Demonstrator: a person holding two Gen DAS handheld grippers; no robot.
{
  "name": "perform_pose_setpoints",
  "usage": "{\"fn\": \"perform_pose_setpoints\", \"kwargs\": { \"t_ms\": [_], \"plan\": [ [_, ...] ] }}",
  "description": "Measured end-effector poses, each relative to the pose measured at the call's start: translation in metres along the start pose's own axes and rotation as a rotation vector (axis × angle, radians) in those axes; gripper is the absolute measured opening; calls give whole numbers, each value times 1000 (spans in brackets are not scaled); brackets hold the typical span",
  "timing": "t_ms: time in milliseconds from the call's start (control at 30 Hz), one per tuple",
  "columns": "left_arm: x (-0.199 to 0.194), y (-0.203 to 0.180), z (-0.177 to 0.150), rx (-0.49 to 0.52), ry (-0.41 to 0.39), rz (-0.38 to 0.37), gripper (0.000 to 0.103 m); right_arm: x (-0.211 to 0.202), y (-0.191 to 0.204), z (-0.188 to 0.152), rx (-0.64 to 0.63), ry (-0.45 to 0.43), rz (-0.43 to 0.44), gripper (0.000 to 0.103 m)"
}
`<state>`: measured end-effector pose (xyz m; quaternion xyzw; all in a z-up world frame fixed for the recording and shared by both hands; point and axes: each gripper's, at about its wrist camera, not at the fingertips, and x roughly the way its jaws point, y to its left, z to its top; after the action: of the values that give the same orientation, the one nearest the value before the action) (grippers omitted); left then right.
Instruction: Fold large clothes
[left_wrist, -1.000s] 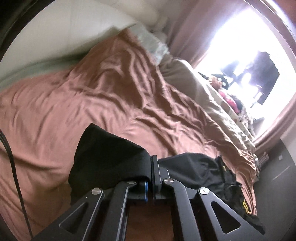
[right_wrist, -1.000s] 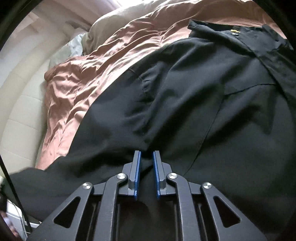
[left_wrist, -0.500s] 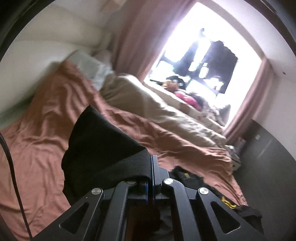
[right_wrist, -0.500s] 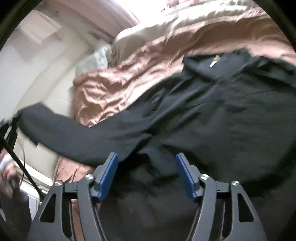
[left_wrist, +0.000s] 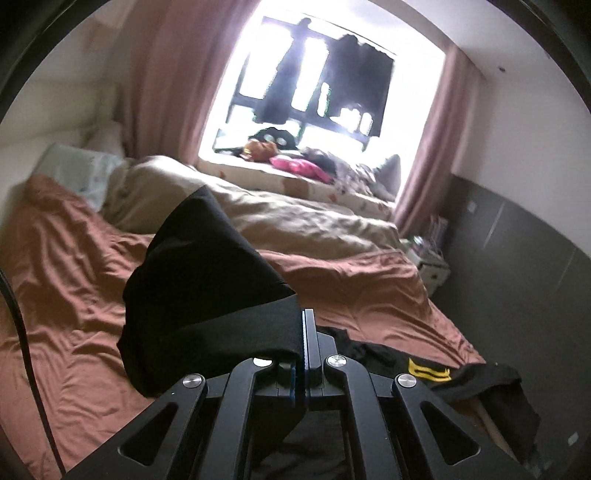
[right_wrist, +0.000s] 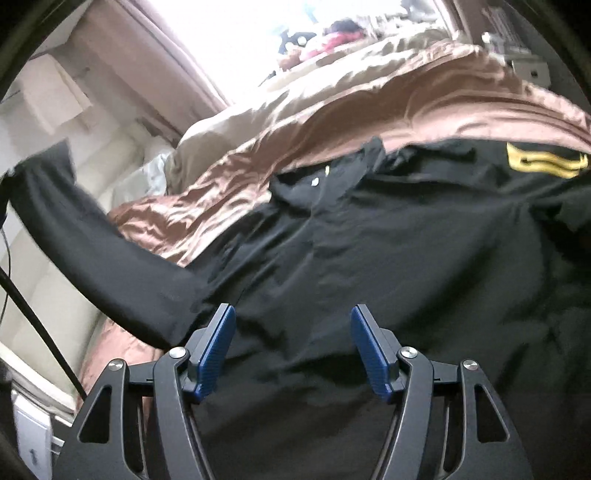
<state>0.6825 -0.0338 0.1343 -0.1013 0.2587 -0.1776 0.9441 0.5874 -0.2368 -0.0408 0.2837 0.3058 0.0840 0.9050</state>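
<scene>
Home bedroom, rumpled bed (left_wrist: 85, 266), pillow (left_wrist: 79, 173), curtained window (left_wrist: 332, 74)

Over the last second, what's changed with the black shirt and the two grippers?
The right gripper let go of the black shirt; its jaws have just opened and stand apart above the cloth. The left gripper lifted the sleeve up off the bed and swung toward the window. It stayed shut on the sleeve; the shirt's body stayed on the bed.

Left gripper (left_wrist: 300, 354) clamped shut (right gripper (right_wrist: 291, 350) spread wide).
</scene>
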Motion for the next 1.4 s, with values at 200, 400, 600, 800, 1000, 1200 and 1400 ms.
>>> {"fn": "perform_pose_setpoints", "kwargs": {
  "t_ms": [200, 400, 600, 800, 1000, 1200, 1400],
  "plan": [
    [53, -54, -19, 77, 89, -52, 2, -12, -10, -4, 38, -21, 19, 63],
    [114, -94, -55, 120, 224, -139, 2, -20, -45, -2, 179, 4, -18, 63],
    [172, -141, -99, 170, 460, -195, 4, -35, -66, 4, 283, 7, -10, 63],
    [187, -139, -136, 86, 571, -267, 67, -37, -93, 5, 402, 38, 24, 64],
    [158, -115, -140, 56, 520, -242, 71, -40, -95, 8, 371, 52, 15, 64],
    [119, -51, -157, 21, 476, -28, 71, -40, -61, 6, 176, 51, -78, 64],
    [84, 18, -192, -32, 452, 185, 71, -17, -4, -7, -91, 105, -171, 64]
  ]
}}
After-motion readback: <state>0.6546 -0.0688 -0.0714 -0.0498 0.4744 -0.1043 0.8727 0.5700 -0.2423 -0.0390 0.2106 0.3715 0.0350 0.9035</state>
